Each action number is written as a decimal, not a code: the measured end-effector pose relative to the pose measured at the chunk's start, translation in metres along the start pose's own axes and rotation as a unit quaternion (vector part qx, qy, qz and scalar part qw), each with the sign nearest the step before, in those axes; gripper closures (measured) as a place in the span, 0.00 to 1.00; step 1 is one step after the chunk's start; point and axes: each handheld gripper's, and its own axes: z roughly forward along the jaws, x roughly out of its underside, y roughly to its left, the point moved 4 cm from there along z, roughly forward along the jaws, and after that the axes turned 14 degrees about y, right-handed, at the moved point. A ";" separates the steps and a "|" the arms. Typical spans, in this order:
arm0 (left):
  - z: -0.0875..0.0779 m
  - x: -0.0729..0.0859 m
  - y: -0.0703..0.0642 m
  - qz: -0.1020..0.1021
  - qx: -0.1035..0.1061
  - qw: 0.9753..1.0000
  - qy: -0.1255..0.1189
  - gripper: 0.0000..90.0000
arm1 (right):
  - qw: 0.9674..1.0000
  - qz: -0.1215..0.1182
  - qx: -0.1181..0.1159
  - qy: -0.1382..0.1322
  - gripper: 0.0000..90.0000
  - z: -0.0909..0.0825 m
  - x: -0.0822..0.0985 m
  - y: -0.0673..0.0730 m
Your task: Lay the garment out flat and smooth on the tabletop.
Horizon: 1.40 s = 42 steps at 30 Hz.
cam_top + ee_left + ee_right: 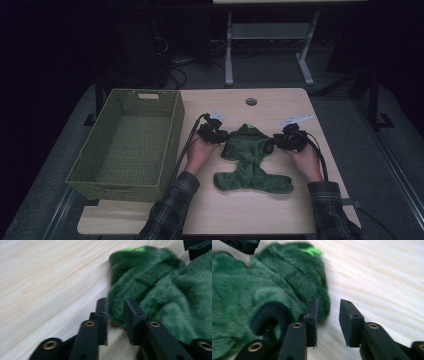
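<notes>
The green fleece garment (251, 161) lies flat at table centre, at 3 o'clock of the wicker basket (131, 145). Left gripper (212, 133) and right gripper (288, 140) flank its shoulders, jaws parted, apparently gripping nothing. Step: release after laying out. Next: regrip for folding.

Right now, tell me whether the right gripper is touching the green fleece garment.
Cannot tell. In the right gripper view the right gripper stands open, its inner jaw against the green fleece garment's edge; no gap or pressing shows.

The garment (251, 157) lies on the table (280, 210) (between both grippers); the basket (80, 172) sits left.
</notes>
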 end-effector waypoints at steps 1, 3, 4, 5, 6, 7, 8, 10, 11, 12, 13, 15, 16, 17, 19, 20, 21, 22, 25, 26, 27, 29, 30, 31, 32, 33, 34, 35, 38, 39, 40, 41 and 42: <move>-0.003 0.000 0.000 -0.004 0.001 1.000 -0.003 0.78 | 1.000 -0.002 0.001 -0.011 0.73 -0.007 0.000 -0.001; -0.012 -0.001 -0.001 -0.007 0.003 1.000 -0.008 0.73 | 1.000 0.004 -0.004 -0.024 0.71 -0.017 -0.001 -0.002; -0.015 -0.002 -0.002 -0.007 0.004 1.000 -0.010 0.71 | 0.999 0.007 -0.005 -0.033 0.71 -0.023 -0.001 -0.002; -0.020 -0.002 -0.003 -0.004 0.002 1.000 -0.010 0.69 | 0.999 0.012 -0.006 -0.035 0.71 -0.027 0.000 -0.002; -0.024 -0.002 -0.005 -0.003 0.001 1.000 -0.012 0.67 | 0.999 0.012 -0.006 -0.040 0.70 -0.032 0.000 -0.002; -0.027 -0.002 -0.007 -0.002 0.001 1.000 -0.012 0.66 | 0.999 0.013 -0.008 -0.042 0.70 -0.036 0.000 -0.002; -0.031 -0.001 -0.009 0.001 0.000 1.000 -0.011 0.64 | 0.999 0.012 -0.008 -0.044 0.69 -0.039 0.001 -0.001; -0.038 0.001 -0.014 0.003 0.003 1.000 -0.013 0.61 | 0.999 0.012 -0.012 -0.042 0.66 -0.045 0.002 0.001; -0.041 0.003 -0.016 0.006 0.004 1.000 -0.009 0.59 | 0.999 0.013 -0.014 -0.041 0.65 -0.046 0.003 0.003; -0.043 0.005 -0.018 0.007 0.002 1.000 -0.008 0.56 | 0.999 0.014 -0.017 -0.039 0.64 -0.049 0.004 0.005; -0.046 0.007 -0.020 0.008 0.002 1.000 -0.008 0.54 | 0.999 0.013 -0.017 -0.038 0.63 -0.051 0.004 0.006; -0.051 0.012 -0.024 0.008 0.002 1.000 -0.009 0.51 | 0.999 0.013 -0.020 -0.037 0.63 -0.056 0.006 0.011; -0.054 0.014 -0.026 0.011 0.002 1.000 -0.009 0.50 | 0.999 0.012 -0.023 -0.038 0.62 -0.058 0.007 0.012; -0.056 0.016 -0.029 0.013 0.004 1.000 -0.010 0.49 | 0.999 0.015 -0.028 -0.038 0.61 -0.060 0.008 0.014; -0.059 0.022 -0.034 0.016 0.008 1.000 -0.009 0.47 | 0.999 0.010 -0.029 -0.042 0.61 -0.063 0.010 0.018; -0.061 0.025 -0.037 0.019 0.007 1.000 -0.011 0.45 | 0.999 0.009 -0.027 -0.045 0.59 -0.064 0.012 0.019; -0.063 0.028 -0.040 0.021 0.006 1.000 -0.010 0.44 | 0.999 0.009 -0.029 -0.046 0.56 -0.065 0.014 0.021; -0.064 0.032 -0.043 0.020 0.006 1.000 -0.008 0.44 | 0.999 0.010 -0.028 -0.044 0.55 -0.065 0.015 0.023; -0.066 0.044 -0.051 0.032 -0.001 0.999 0.000 0.42 | 0.999 0.007 -0.035 -0.040 0.53 -0.065 0.019 0.028; -0.066 0.048 -0.054 0.035 0.001 0.999 0.000 0.41 | 0.998 0.004 -0.034 -0.047 0.53 -0.066 0.020 0.031; -0.067 0.052 -0.056 0.037 0.003 0.999 0.001 0.40 | 0.998 0.000 -0.033 -0.051 0.53 -0.066 0.022 0.033; -0.068 0.060 -0.062 0.039 0.005 0.999 -0.001 0.38 | 0.998 -0.004 -0.039 -0.050 0.52 -0.065 0.025 0.038; -0.068 0.064 -0.065 0.040 0.007 0.999 -0.004 0.38 | 0.998 -0.006 -0.041 -0.048 0.52 -0.065 0.026 0.041; -0.069 0.069 -0.069 0.038 0.009 0.999 -0.004 0.37 | 0.998 -0.011 -0.043 -0.046 0.51 -0.065 0.027 0.044; -0.069 0.073 -0.071 0.040 0.012 0.999 -0.005 0.36 | 0.998 -0.014 -0.047 -0.047 0.50 -0.064 0.028 0.047; -0.069 0.076 -0.074 0.038 0.014 0.999 -0.006 0.35 | 0.997 -0.015 -0.049 -0.053 0.51 -0.065 0.029 0.050; -0.069 0.081 -0.077 0.041 0.017 0.999 -0.006 0.34 | 0.997 -0.017 -0.049 -0.055 0.51 -0.065 0.030 0.053; -0.070 0.084 -0.079 0.041 0.019 0.999 -0.006 0.33 | 0.997 -0.022 -0.051 -0.052 0.51 -0.064 0.031 0.057; -0.070 0.095 -0.087 0.048 0.017 0.999 -0.006 0.31 | 0.997 -0.025 -0.064 -0.047 0.49 -0.063 0.031 0.067; -0.070 0.100 -0.088 0.047 0.018 0.999 -0.007 0.30 | 0.996 -0.026 -0.067 -0.048 0.49 -0.062 0.031 0.070; -0.070 0.103 -0.089 0.045 0.021 0.999 -0.006 0.30 | 0.996 -0.029 -0.070 -0.050 0.49 -0.063 0.031 0.074; -0.070 0.107 -0.091 0.043 0.023 0.999 -0.006 0.29 | 0.995 -0.033 -0.072 -0.052 0.49 -0.062 0.030 0.076; -0.070 0.111 -0.092 0.048 0.020 0.999 -0.001 0.28 | 0.995 -0.036 -0.076 -0.051 0.49 -0.062 0.030 0.081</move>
